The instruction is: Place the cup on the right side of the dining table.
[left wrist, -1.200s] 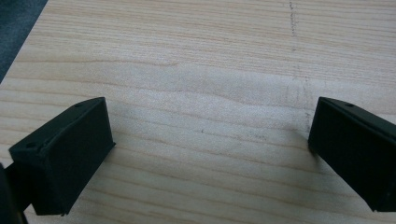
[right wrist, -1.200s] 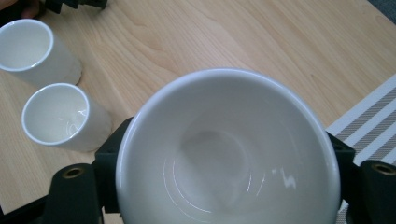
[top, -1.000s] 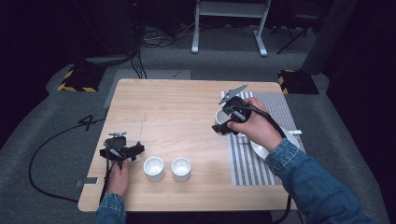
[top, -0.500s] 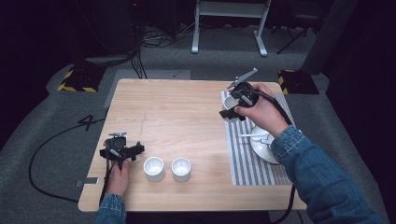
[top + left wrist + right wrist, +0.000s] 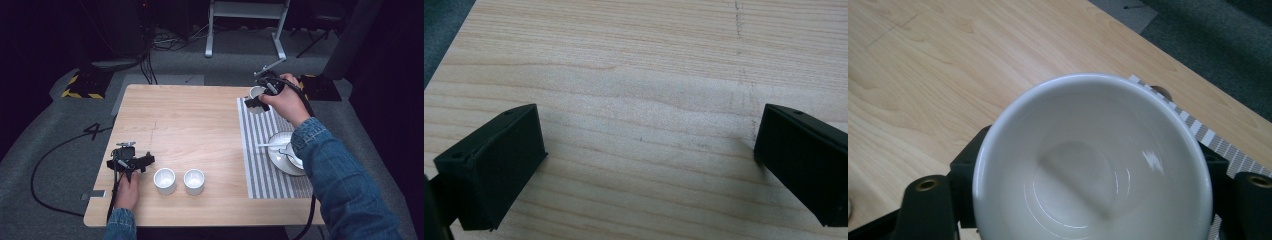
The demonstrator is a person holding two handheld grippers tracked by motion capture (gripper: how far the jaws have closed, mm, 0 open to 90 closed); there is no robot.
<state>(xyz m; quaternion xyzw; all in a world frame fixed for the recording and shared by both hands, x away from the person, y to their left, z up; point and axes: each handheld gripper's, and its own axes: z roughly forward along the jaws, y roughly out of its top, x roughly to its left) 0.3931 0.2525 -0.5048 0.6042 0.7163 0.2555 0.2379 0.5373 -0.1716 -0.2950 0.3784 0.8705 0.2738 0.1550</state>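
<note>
My right claw (image 5: 260, 96) clamps white cup (image 5: 1093, 160) across its body, above far corner of striped mat (image 5: 260, 150). Glazed ceramic: stiff, slick, breakable; keep grip firm, cup level. Left claw (image 5: 644, 160) wide open, empty, low over tabletop (image 5: 634, 60).

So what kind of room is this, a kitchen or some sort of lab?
Probably a lab or recording studio, not a kitchen: the wooden table stands on grey carpet with loose cables, hazard-striped blocks and a metal stand behind it.
</note>
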